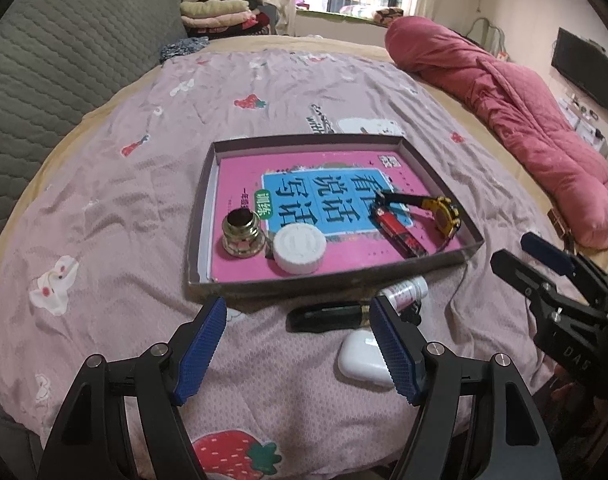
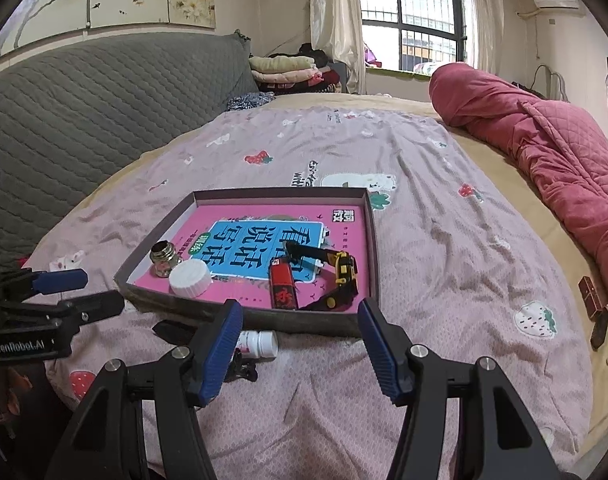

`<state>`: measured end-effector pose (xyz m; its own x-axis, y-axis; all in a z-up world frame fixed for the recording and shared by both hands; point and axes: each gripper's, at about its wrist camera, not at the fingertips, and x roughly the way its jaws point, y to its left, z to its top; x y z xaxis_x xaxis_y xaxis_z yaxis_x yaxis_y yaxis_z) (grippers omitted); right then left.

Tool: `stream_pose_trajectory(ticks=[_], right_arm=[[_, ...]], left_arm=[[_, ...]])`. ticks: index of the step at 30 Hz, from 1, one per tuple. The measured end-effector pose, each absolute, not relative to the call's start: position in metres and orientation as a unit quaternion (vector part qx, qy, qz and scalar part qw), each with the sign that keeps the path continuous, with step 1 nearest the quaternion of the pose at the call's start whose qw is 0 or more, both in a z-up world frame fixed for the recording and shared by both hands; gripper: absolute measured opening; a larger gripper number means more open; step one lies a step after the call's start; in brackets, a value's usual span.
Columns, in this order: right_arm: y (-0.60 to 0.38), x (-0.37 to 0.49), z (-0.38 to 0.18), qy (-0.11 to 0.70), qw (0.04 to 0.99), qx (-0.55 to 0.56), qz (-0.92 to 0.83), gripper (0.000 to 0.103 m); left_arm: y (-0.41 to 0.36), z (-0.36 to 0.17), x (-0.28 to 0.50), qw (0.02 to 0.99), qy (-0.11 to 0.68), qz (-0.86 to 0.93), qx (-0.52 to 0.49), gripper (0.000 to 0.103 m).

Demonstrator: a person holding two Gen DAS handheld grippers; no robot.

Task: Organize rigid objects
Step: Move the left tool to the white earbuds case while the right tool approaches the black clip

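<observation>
Bedroom, pink strawberry-print sheet (image 1: 104, 200) as work surface, grey quilted headboard behind, red quilt rolled along the far side. Shallow box (image 1: 436, 268) sits mid-sheet, a pink book lining its floor; inside: brass cap (image 1: 242, 232) and white lid (image 1: 299, 249) near one front corner, red lighter (image 1: 400, 232) and yellow-black watch (image 1: 444, 212) toward the other. Outside, just off the box's near edge: black pen (image 1: 328, 316), small white bottle (image 1: 408, 292), white earbud case (image 1: 362, 358). Left gripper (image 1: 298, 350) hangs over the sheet, jaws wide apart, nothing between the pads; the pen's end lies just beside one finger. Right gripper (image 2: 298, 350) likewise spread and empty, bottle just beside its left finger. Pen judged light, stiff, smooth, likely to roll; take it mid-barrel, across its width. Case looks slick and rounded; pinch the flat faces. Soft bedding may give under any downward press.
</observation>
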<state>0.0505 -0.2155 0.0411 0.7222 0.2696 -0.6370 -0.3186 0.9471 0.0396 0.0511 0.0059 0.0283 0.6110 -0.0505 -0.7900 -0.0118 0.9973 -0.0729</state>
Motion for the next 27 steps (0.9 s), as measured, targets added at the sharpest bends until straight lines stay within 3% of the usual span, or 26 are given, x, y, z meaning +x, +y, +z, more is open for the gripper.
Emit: stream_pose_trajectory(ticks=[27], right_arm=[[-0.210,0.044,0.028,0.381,0.906,-0.032,0.183,0.060]], left_arm=[[-0.022,-0.003,0.034,0.873,0.484,-0.052,-0.019,0.075]])
